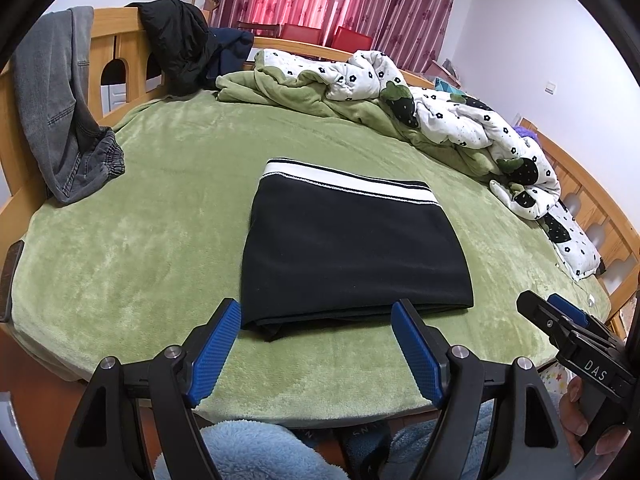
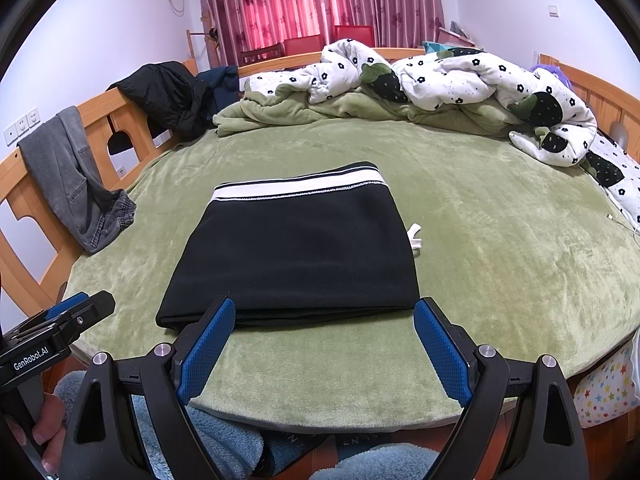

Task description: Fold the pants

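Black pants [image 1: 352, 248] [image 2: 300, 252] lie folded into a compact rectangle on the green bed cover, white striped waistband at the far edge. A white drawstring end [image 2: 415, 238] pokes out on their right side. My left gripper [image 1: 316, 320] is open just in front of the folded near edge, its blue pads empty. My right gripper [image 2: 324, 320] is also open, hovering before the same near edge with nothing between its pads. Each gripper also shows at the side of the other's view: the right gripper [image 1: 560, 320] and the left gripper [image 2: 80, 312].
A crumpled white flowered quilt [image 2: 460, 80] with green lining lies along the far and right side of the bed. Grey jeans [image 1: 60, 120] and a black jacket [image 1: 180, 44] hang over the wooden bed rail [image 1: 116, 28]. Red curtains hang behind.
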Demonstrator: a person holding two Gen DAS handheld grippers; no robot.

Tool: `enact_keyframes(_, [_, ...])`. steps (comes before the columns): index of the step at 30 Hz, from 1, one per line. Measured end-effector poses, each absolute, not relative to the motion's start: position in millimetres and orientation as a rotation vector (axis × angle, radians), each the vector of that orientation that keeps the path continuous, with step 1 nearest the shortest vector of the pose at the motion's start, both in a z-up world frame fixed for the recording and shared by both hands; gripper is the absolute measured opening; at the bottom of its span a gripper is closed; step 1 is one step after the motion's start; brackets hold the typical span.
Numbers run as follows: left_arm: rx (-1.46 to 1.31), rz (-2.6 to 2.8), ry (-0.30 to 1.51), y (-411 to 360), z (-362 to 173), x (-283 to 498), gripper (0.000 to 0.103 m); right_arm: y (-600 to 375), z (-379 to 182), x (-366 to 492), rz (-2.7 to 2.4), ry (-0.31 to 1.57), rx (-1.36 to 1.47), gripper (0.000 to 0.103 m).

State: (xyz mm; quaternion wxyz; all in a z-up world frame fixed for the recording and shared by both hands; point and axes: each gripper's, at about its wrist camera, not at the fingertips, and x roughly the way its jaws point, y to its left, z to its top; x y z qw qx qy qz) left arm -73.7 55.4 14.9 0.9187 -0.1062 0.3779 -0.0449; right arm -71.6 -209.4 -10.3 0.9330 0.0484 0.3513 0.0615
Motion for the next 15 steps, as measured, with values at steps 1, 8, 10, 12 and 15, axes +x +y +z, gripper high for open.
enact_keyframes(1, [-0.219, -0.092, 0.777, 55.3, 14.9, -73.7, 0.076, -209.4, -10.3, -71.6, 0.126, 0.719, 0.099, 0.090])
enact_keyframes(8, [-0.220, -0.093, 0.776, 56.2, 14.6, -73.6, 0.077, -209.8, -10.5, -71.7, 0.126, 0.719, 0.100, 0.090])
enact_keyframes(10, [-0.221, -0.093, 0.777, 56.4, 14.5, -73.7, 0.077, -210.2, -10.3, -71.4, 0.126, 0.719, 0.100, 0.090])
enact_keyframes(12, [-0.223, -0.093, 0.776, 56.2, 14.6, -73.3, 0.077, -210.8, -10.5, -71.3, 0.126, 0.719, 0.103, 0.090])
enact_keyframes(15, [-0.226, -0.107, 0.774, 55.6, 14.6, -73.3, 0.077, -206.2, -11.3, -73.9, 0.123, 0.720, 0.111, 0.090])
